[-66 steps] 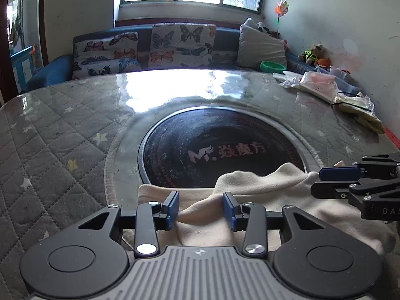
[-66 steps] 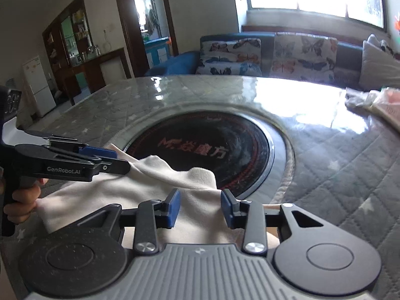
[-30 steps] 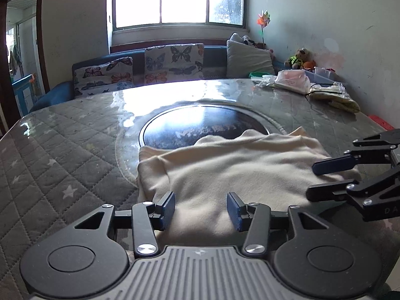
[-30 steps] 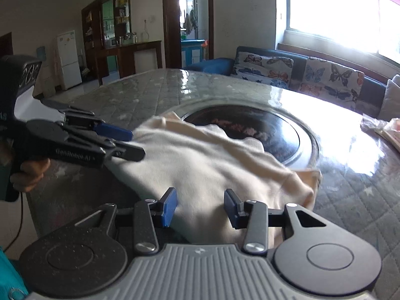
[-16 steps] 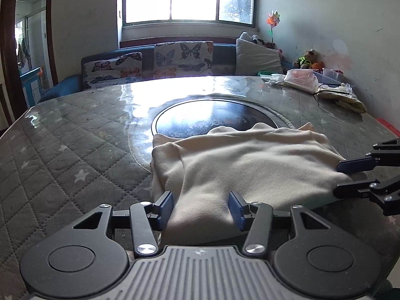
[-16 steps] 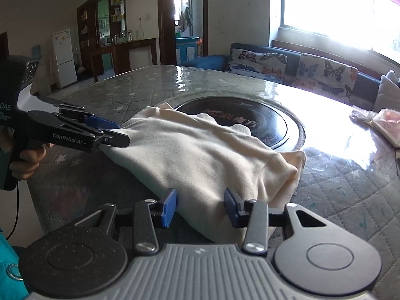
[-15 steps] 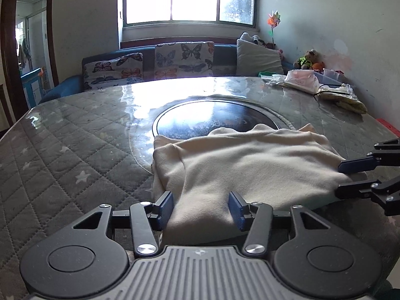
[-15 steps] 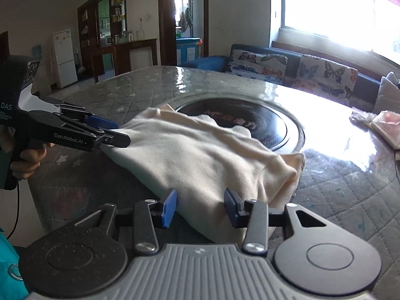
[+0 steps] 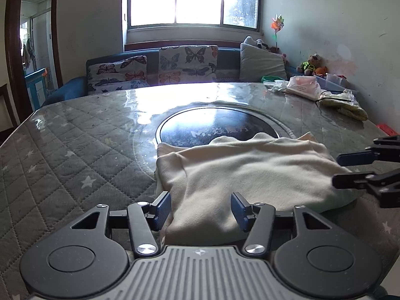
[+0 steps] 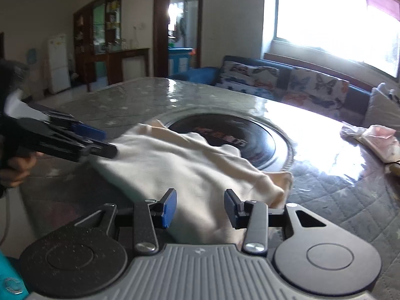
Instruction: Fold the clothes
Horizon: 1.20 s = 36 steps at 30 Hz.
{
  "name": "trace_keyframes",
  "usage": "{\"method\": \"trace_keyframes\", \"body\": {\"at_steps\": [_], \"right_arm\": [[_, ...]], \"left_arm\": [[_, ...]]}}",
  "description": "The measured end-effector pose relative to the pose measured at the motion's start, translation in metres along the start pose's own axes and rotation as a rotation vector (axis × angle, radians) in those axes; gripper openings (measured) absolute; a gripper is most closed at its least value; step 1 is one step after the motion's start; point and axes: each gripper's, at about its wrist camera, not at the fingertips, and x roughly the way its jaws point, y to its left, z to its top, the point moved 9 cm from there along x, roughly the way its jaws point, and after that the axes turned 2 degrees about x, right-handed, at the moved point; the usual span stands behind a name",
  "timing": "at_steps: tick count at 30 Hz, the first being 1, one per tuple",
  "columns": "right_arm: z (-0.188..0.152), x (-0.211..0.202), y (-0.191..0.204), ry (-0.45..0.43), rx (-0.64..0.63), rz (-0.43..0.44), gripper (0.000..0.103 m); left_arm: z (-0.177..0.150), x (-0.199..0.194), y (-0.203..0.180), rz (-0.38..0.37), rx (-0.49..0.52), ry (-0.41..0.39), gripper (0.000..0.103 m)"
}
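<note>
A cream garment [image 9: 250,170] lies folded on the quilted table [image 9: 75,150], its far edge over the black round inset [image 9: 212,122]. My left gripper [image 9: 200,208] straddles the near left end. Its jaws are opening, and the cloth between them sits slack with a sliver of gap at the left pad. In the right wrist view the left gripper [image 10: 110,143] shows at the cloth's corner, held by a hand [image 10: 17,170]. My right gripper [image 10: 200,208] is shut on the garment [image 10: 187,165], which gathers in between its pads. From the left wrist view the right gripper [image 9: 336,170] is at the cloth's right edge.
Plastic bags and packets [image 9: 305,88] and a yellowish bundle [image 9: 345,105] lie at the table's far right. A sofa with butterfly cushions [image 9: 175,67] runs behind the table. The table's near edge is right under both grippers.
Since the oldest frames the garment has been dragged off the black inset toward the near edge. In the last half second the left jaws have widened. The right jaws stand as before.
</note>
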Motion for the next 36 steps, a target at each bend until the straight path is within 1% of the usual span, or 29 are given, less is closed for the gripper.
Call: {"method": "trace_keyframes", "body": {"at_steps": [3,5,7,8,11,13,15,18,19,21,23,25,26,31,33,36], "right_arm": [[-0.01,0.01,-0.001,0.035,-0.011,-0.014,0.043],[-0.011,0.008,0.001,0.031,-0.038,-0.022,0.043],[-0.005,0.003,0.003,0.018,-0.049,-0.021,0.048],[-0.001,0.002,0.004,0.008,-0.052,-0.017,0.052],[0.009,0.003,0.012,-0.012,-0.067,0.003,0.053],[0.013,0.008,0.016,-0.017,-0.063,0.02,0.056],[0.015,0.017,0.022,-0.013,-0.064,0.04,0.059],[0.009,0.033,0.03,0.018,-0.086,0.053,0.06],[0.009,0.033,0.03,0.018,-0.085,0.054,0.06],[0.009,0.034,0.03,0.018,-0.081,0.057,0.061],[0.013,0.031,0.03,0.005,-0.08,0.059,0.062],[0.02,0.029,0.033,-0.013,-0.075,0.074,0.066],[0.021,0.029,0.034,-0.014,-0.074,0.078,0.069],[0.017,0.044,0.043,0.01,-0.066,0.097,0.072],[0.016,0.046,0.044,0.011,-0.062,0.099,0.073],[0.019,0.043,0.042,-0.002,-0.055,0.101,0.076]], "left_arm": [[-0.002,0.002,-0.003,0.014,0.006,0.019,0.065],[-0.005,0.006,-0.002,0.025,-0.005,0.042,0.069],[-0.007,0.009,-0.001,0.031,-0.02,0.063,0.071],[-0.007,0.009,-0.001,0.033,-0.026,0.067,0.073],[-0.007,0.011,0.001,0.046,-0.039,0.077,0.079],[-0.007,0.012,0.002,0.05,-0.052,0.089,0.08],[-0.008,0.013,0.004,0.057,-0.068,0.102,0.083],[-0.006,0.012,0.009,0.072,-0.09,0.109,0.087],[-0.005,0.012,0.011,0.077,-0.098,0.107,0.089],[-0.001,0.01,0.015,0.092,-0.115,0.101,0.094],[0.001,0.01,0.02,0.101,-0.135,0.103,0.096],[0.002,0.011,0.025,0.111,-0.155,0.113,0.097],[0.001,0.013,0.028,0.119,-0.166,0.124,0.098],[-0.006,0.019,0.035,0.133,-0.217,0.175,0.1],[-0.007,0.02,0.037,0.139,-0.225,0.187,0.103],[-0.009,0.022,0.039,0.139,-0.235,0.201,0.103]]}}
